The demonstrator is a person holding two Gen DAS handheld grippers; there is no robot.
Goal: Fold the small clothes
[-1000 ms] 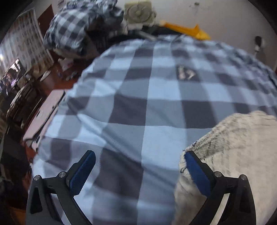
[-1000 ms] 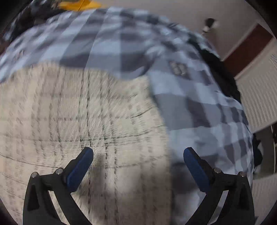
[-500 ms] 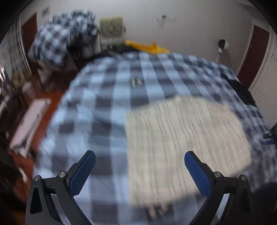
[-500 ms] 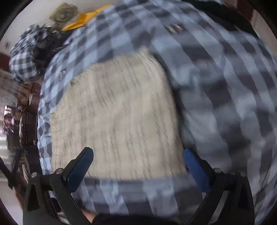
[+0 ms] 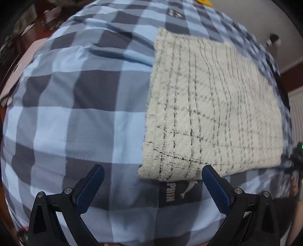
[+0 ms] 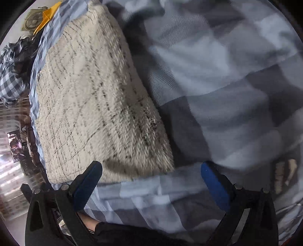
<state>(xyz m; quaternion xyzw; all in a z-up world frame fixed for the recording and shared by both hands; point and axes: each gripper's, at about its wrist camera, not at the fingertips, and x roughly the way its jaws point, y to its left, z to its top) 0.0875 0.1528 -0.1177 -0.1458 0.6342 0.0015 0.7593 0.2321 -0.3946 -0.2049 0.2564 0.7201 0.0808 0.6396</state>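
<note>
In the left wrist view, a blue-and-grey checked bedspread fills the left and near part of the scene, lightly creased toward the far side. The left gripper hovers above it at the near edge with its blue-padded fingers spread wide apart and nothing between them. Just right of centre lies the fluffy cream cloth, marked with thin dark grid lines, spread flat on the bedspread as a rough rectangle; its near left corner sits just beyond the gap between the fingers, not touching them. Just near that corner a dark printed label with a small dolphin figure shows on the bedspread. At the far edge a sliver of a yellow object peeks over the bed. In the right wrist view, the cream cloth occupies the left half, its near right corner lying just beyond the right gripper, whose fingers likewise stand wide apart, empty, over the rumpled bedspread to the right. The yellow object appears at far left.
</note>
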